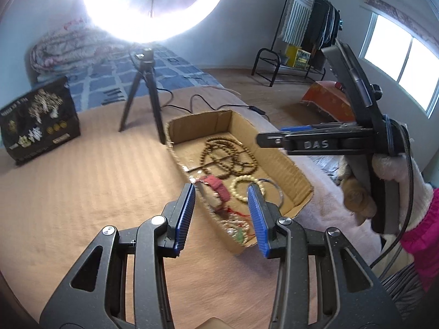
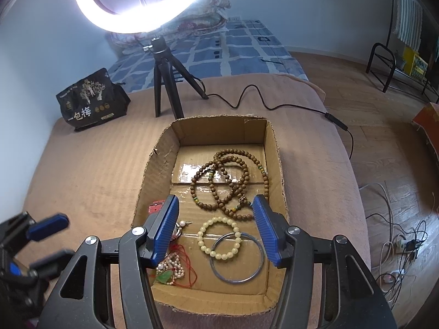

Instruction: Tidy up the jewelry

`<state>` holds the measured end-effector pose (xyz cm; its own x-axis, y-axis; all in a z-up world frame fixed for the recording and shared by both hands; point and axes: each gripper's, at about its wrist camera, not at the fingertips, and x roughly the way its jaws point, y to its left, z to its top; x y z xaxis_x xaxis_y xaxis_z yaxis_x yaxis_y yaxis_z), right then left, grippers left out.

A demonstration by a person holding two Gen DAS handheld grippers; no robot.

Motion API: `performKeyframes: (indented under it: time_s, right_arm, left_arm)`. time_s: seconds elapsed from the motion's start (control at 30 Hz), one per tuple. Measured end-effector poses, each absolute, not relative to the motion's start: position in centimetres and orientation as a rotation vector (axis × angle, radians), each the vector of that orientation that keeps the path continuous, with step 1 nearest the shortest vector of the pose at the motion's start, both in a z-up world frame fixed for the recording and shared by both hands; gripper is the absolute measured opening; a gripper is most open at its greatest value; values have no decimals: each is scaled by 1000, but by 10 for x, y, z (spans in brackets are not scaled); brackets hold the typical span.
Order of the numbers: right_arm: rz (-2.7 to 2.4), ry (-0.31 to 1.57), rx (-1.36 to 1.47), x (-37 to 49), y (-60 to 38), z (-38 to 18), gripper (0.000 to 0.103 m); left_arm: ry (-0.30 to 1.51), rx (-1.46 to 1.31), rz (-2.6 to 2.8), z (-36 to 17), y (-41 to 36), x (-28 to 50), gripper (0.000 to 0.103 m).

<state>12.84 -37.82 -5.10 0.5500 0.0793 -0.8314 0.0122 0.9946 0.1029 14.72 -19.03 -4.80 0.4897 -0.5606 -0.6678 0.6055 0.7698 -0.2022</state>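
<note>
An open cardboard box (image 2: pixel 277 148) (image 1: pixel 285 164) on a tan blanket holds jewelry: a long brown bead necklace (image 2: pixel 227 181) (image 1: pixel 227 156), a cream bead bracelet (image 2: pixel 219 238) (image 1: pixel 245 189), a blue-grey bangle (image 2: pixel 237 257), a pearl strand with red cord and green pendant (image 2: pixel 171 268) (image 1: pixel 236 230), and a red piece (image 1: pixel 218 187). My left gripper (image 1: pixel 222 200) is open and empty above the box's near left corner. My right gripper (image 2: pixel 216 213) is open and empty above the bracelets. In the left wrist view the right gripper (image 1: pixel 271 139) hovers over the box.
A ring light on a black tripod (image 2: pixel 164 82) stands behind the box, its cable (image 2: pixel 274 107) trailing right. A black snack bag (image 2: pixel 90 98) stands at back left. A bed with a blue quilt (image 2: pixel 236 46), a clothes rack (image 1: pixel 310 27) and floor cables (image 2: pixel 397 244) lie beyond.
</note>
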Motion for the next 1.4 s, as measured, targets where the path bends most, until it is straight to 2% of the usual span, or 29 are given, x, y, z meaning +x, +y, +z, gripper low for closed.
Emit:
performKeyframes:
  time_s: [0.33,0.4,0.73,0.77,0.8,0.87,1.07,1.17,1.4]
  right_arm:
    - [62,952,90,106,-367,-32,57]
    - [62,944,72,100,-361,-28,62]
    - [35,927,27,60,-335,-16,70]
    - [23,925,11,54,-331,-14,70]
    - [16,924,2,51,-329,-14,70]
    - [1,919,-13,43,-323,-12,71]
    - [-28,903,-5,19,-313,-11,75]
    - [-43,894,-2,10,-310,-11,75]
    - [-82,859,-8,-5,-304,-10,75]
  left_arm:
    - [732,94,-604,-22,-129,135,40]
    - [727,91,-582,-18,-117,132,40]
    - [702,119,-523,-6,-91,104,40]
    - [699,120,-521,-5,-91,101,45]
    - [695,120,-518,-4,-91,97,56]
    - [683,110,-508,-2,-90,90,68]
    - [673,124,-508,3,-91,70,70]
    - [667,120,-508,3,-89,61,80]
    - [682,176,-482,-2,-96,46,81]
